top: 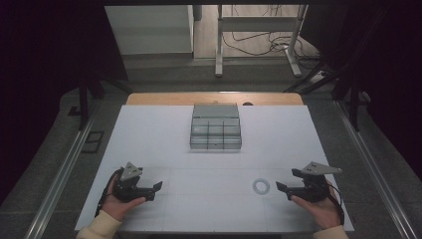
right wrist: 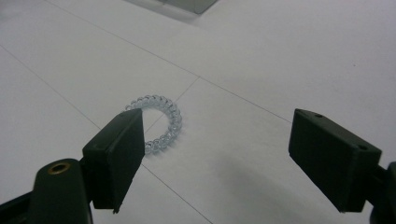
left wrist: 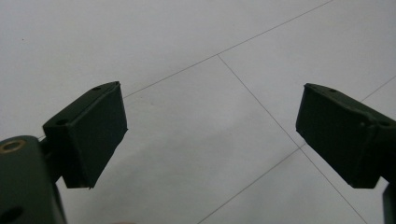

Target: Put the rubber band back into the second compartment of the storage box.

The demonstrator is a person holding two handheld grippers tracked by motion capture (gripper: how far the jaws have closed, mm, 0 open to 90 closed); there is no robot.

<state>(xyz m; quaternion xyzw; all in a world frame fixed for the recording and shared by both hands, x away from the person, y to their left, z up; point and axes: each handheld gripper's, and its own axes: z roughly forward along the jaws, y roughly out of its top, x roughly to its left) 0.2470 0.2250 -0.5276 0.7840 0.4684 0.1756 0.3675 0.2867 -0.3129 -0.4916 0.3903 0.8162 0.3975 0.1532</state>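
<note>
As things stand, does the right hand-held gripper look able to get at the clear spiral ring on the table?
Probably yes. The right hand-held gripper has its jaws wide apart, and the spiral ring lies flat just ahead of it on the bare white table, with nothing between them. In the right gripper view one jaw partly hides the ring.

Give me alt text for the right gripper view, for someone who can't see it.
A clear coiled hair tie lies flat on a white table, just beyond the right gripper, whose two black jaws stand wide open and empty. The nearer jaw partly hides the ring.
</note>
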